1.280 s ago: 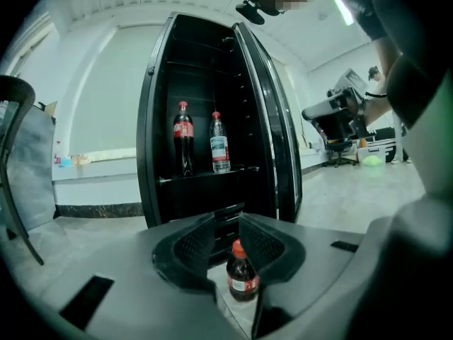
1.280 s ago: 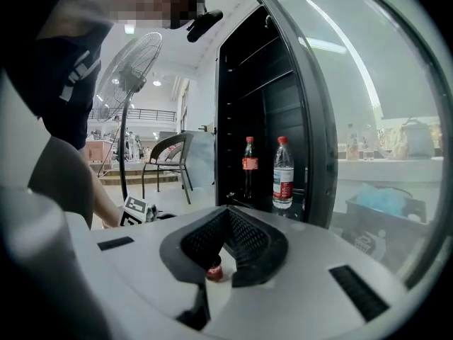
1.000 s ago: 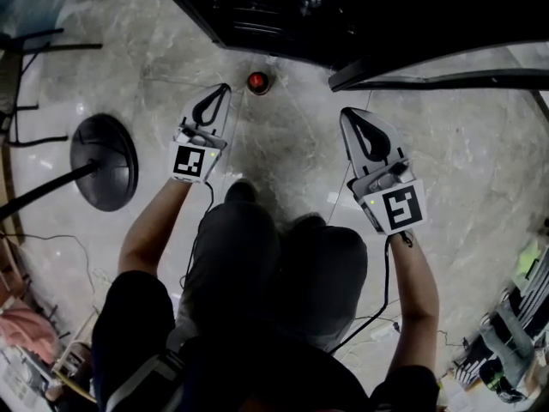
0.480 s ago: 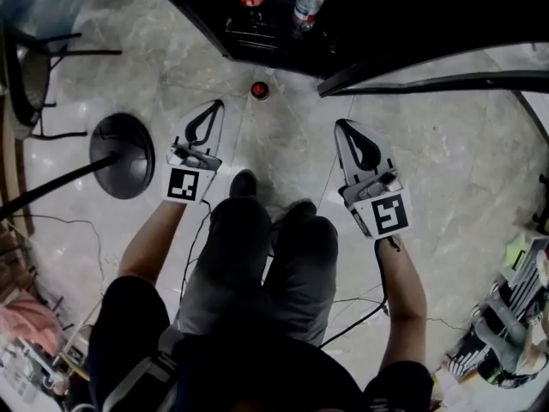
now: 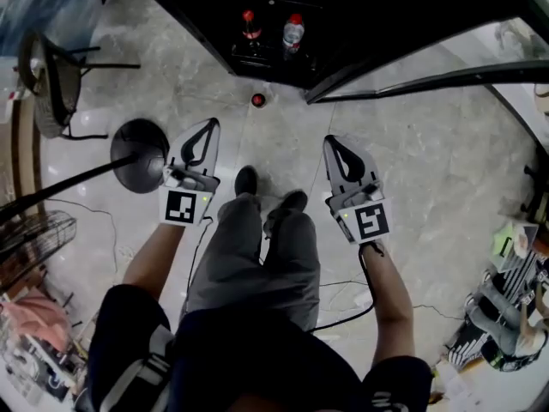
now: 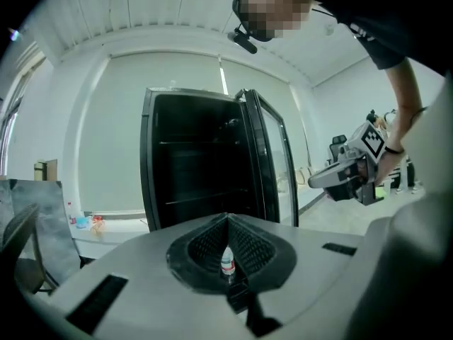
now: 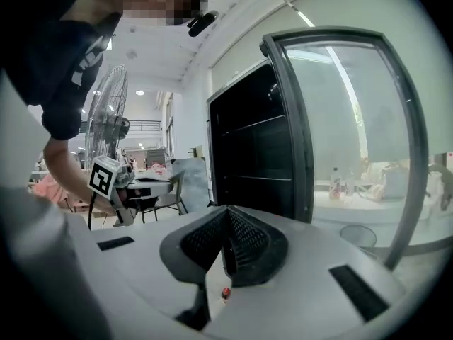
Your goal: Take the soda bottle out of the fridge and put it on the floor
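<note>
Spotted the soda bottle (image 5: 257, 100) out of the fridge (image 5: 206, 11) already, standing upright on the pale marble floor (image 5: 429, 170) just in front of the open front, red cap up. Saw it well apart from both grippers, touched by neither. Caught it again in the right gripper view as a little red cap low down beyond the jaws.

Found the left gripper (image 5: 212, 125) shut all the way, tips pressed together, nothing pinched. Same deal with the right gripper (image 5: 329, 141): tips together, gripping nothing at all. Noticed both held out in front of the person's legs (image 5: 257, 256) and pointed toward the fridge, the left one near a round black base (image 5: 140, 154) with a pole, the right one on the near side of the swung-open glass door (image 5: 403, 84).

Counted two more bottles down inside the fridge: a red-capped bottle (image 5: 249, 26) and a clear water bottle (image 5: 293, 33) just beside it. Glimpsed one small bottle (image 6: 227, 264) with a red label through the narrow slot behind the closed tips in the left gripper view, but far off, not clamped. Couldn't tell which bottle for sure.

Also clocked a dark chair (image 5: 47, 80) off at the upper left of the head view.
</note>
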### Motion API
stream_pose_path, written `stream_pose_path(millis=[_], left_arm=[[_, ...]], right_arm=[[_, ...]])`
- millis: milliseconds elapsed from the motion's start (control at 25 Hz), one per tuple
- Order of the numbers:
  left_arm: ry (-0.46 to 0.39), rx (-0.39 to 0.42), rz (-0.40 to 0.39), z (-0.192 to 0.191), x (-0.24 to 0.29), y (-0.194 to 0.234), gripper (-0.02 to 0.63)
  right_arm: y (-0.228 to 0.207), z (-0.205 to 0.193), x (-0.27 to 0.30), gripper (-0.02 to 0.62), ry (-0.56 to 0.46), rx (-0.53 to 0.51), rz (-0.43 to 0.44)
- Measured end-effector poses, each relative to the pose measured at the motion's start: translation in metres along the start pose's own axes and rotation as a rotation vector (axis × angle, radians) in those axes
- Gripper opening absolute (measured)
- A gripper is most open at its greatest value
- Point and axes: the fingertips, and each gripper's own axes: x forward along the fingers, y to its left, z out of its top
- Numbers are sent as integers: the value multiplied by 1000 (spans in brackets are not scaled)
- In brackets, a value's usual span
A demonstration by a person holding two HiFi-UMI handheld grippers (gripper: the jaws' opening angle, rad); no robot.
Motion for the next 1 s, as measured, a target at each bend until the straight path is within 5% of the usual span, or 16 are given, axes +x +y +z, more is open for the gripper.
stream_pose_path(millis=[520, 1000], left_arm=[[-5, -33, 0, 181, -48, -19, 23], [-27, -10, -25, 286, -82, -53, 23]], right_arm=[[20, 151, -81, 17, -16, 8, -113], [27, 238, -159, 17, -26, -1, -268]])
